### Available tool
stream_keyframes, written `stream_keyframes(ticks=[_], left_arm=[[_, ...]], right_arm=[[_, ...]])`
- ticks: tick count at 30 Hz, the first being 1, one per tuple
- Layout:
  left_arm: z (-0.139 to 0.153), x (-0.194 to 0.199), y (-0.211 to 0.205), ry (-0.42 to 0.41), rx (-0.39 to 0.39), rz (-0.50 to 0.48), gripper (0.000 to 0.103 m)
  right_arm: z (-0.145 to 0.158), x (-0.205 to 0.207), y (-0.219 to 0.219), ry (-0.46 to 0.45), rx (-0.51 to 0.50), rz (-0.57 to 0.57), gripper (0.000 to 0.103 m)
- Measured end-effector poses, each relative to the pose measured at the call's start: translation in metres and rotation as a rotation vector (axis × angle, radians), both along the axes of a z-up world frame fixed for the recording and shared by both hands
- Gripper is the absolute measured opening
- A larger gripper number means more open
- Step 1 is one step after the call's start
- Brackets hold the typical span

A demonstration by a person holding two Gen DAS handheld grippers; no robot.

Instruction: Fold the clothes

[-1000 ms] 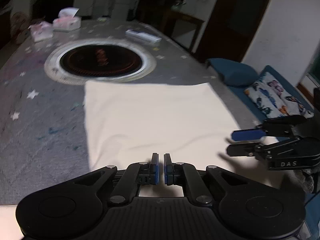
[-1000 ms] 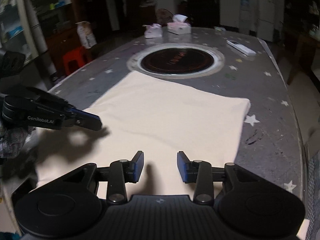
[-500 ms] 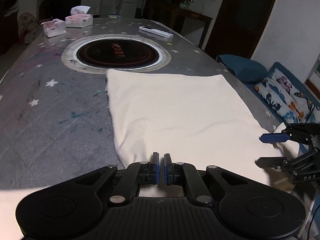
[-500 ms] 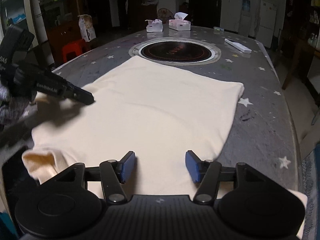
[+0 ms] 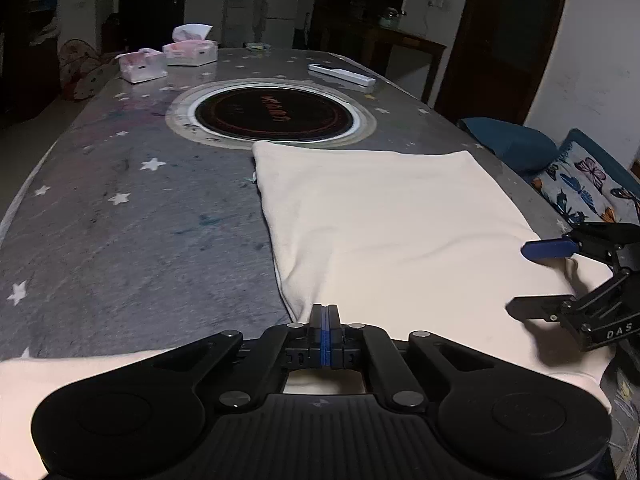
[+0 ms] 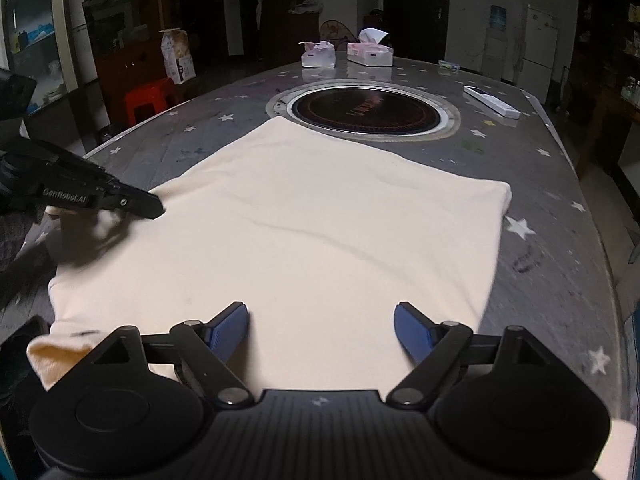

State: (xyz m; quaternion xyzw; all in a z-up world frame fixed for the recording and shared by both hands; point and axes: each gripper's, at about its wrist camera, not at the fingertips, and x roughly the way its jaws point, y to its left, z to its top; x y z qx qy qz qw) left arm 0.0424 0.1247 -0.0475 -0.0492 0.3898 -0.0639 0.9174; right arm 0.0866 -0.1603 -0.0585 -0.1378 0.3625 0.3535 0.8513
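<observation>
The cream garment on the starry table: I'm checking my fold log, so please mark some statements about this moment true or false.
1. The cream garment lies flat on the table. True.
2. The left gripper is wide open. False: its jaws are shut.
3. The right gripper clamps the garment. False: its jaws are opening above the cloth.
4. Two tissue boxes stand beyond the round cooktop. True.

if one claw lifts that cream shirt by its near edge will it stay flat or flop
The cream shirt would probably flop: soft creases run across it and its near corner already curls limp. It looks thin, so likely light. Dragged, it may bunch rather than slide whole over the table; two grip points would likely hold the edge straighter.
</observation>
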Motion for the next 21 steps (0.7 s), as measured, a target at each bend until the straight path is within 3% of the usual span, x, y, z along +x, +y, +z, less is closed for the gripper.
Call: stream_keyframes(ticks=[12,21], left_arm=[[0.002,-0.005,0.026,0.009,0.023,0.065,0.002],[0.001,-0.005,0.029,0.008,0.010,0.078,0.003]], right_arm=[[-0.005,0.009,0.049,-0.004,0.000,0.078,0.093],[0.009,-0.002,-0.012,0.028,0.072,-0.058,0.093]])
